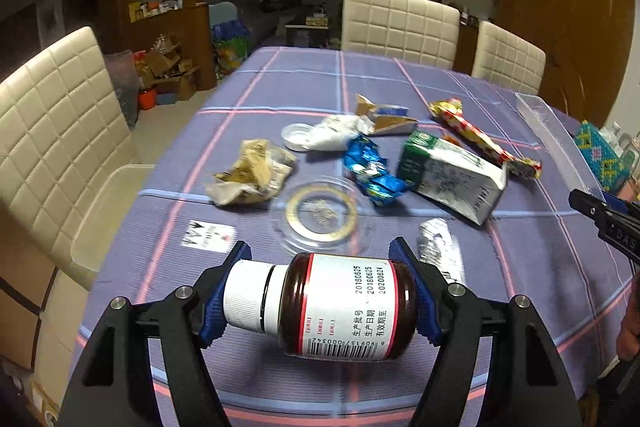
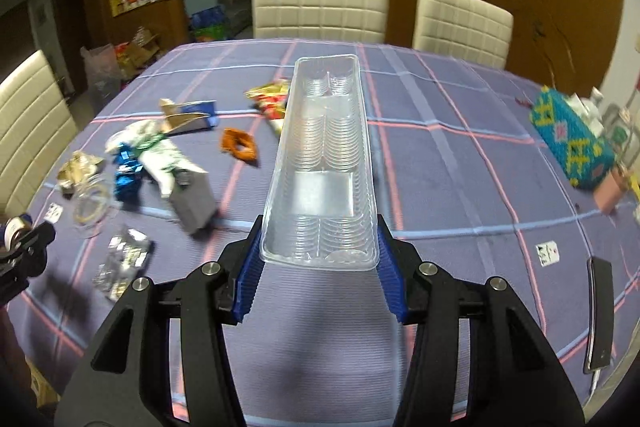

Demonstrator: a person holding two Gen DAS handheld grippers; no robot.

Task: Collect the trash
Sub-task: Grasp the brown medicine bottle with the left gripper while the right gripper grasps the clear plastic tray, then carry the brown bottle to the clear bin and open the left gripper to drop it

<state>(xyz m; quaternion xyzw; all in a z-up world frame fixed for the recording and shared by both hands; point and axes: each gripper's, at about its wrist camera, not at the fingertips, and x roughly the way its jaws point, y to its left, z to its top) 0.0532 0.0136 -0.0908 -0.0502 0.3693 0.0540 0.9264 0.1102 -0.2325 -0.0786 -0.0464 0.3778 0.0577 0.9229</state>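
My left gripper [image 1: 320,291] is shut on a brown pill bottle [image 1: 340,307] with a white cap, held sideways above the table. My right gripper [image 2: 319,263] is shut on the near end of a long clear plastic tray [image 2: 322,163], held above the table. Trash lies on the purple checked tablecloth [image 1: 280,87]: a crumpled beige wrapper [image 1: 252,173], a blue foil wrapper [image 1: 370,169], a green and white carton [image 1: 452,177], a red and yellow wrapper [image 1: 480,137], a torn cardboard box [image 1: 386,115], a white tissue [image 1: 336,131], a clear round lid [image 1: 320,217] and a foil blister pack [image 1: 440,247].
Cream padded chairs stand at the left [image 1: 52,131] and far side [image 1: 400,23]. A beaded teal tissue box [image 2: 572,139] and a phone [image 2: 600,315] lie at the table's right. An orange peel-like scrap [image 2: 240,145] lies mid-table. Boxes clutter the floor at left [image 1: 168,71].
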